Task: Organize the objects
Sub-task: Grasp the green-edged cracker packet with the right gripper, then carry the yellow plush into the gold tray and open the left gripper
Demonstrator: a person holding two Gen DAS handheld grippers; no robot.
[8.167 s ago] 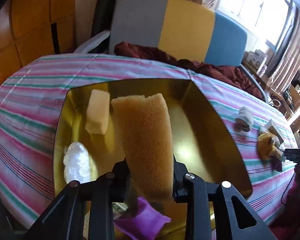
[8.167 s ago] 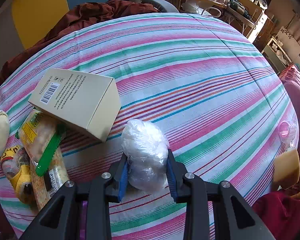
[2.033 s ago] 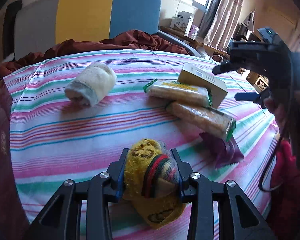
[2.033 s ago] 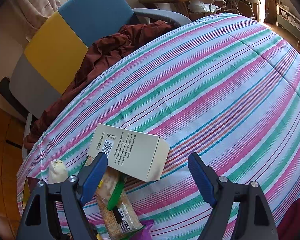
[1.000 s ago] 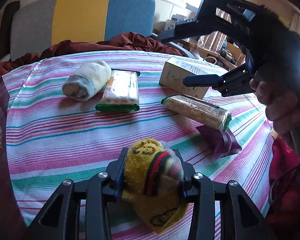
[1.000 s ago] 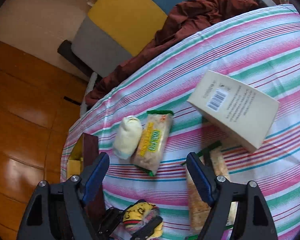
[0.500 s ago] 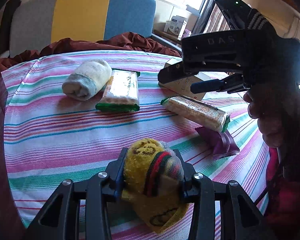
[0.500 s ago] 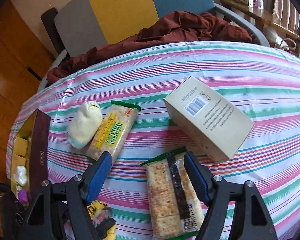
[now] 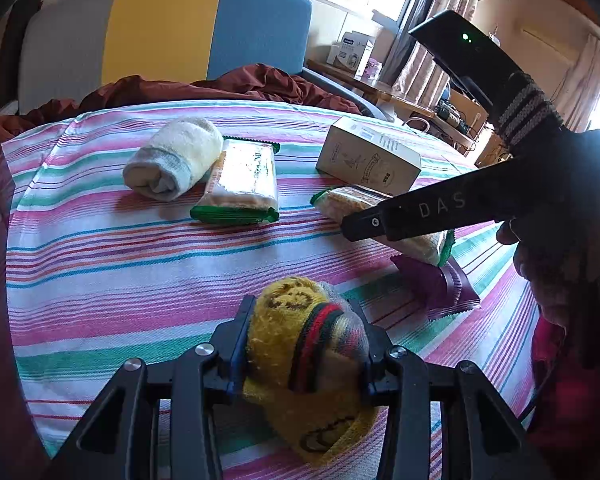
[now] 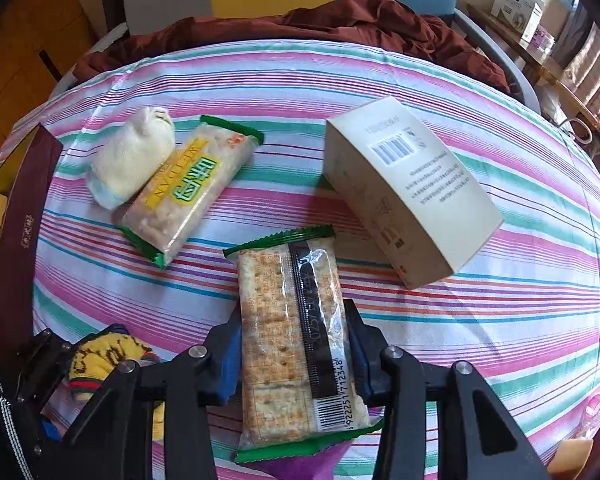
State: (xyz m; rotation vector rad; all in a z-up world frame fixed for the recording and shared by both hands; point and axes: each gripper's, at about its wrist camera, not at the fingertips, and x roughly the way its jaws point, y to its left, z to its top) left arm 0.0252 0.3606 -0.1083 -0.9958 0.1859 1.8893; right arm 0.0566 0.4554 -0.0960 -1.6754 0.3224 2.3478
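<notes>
Left wrist view: the left gripper (image 9: 300, 344) clamps a yellow rolled sock (image 9: 300, 340) on the striped tablecloth (image 9: 120, 264); a white rolled sock (image 9: 174, 158) touches a rice cracker packet (image 9: 240, 178).

Right wrist view: the right gripper (image 10: 294, 354), jaws just closing, presses both pads on a soda cracker packet (image 10: 288, 328) lying beside a cream carton (image 10: 408, 188).
</notes>
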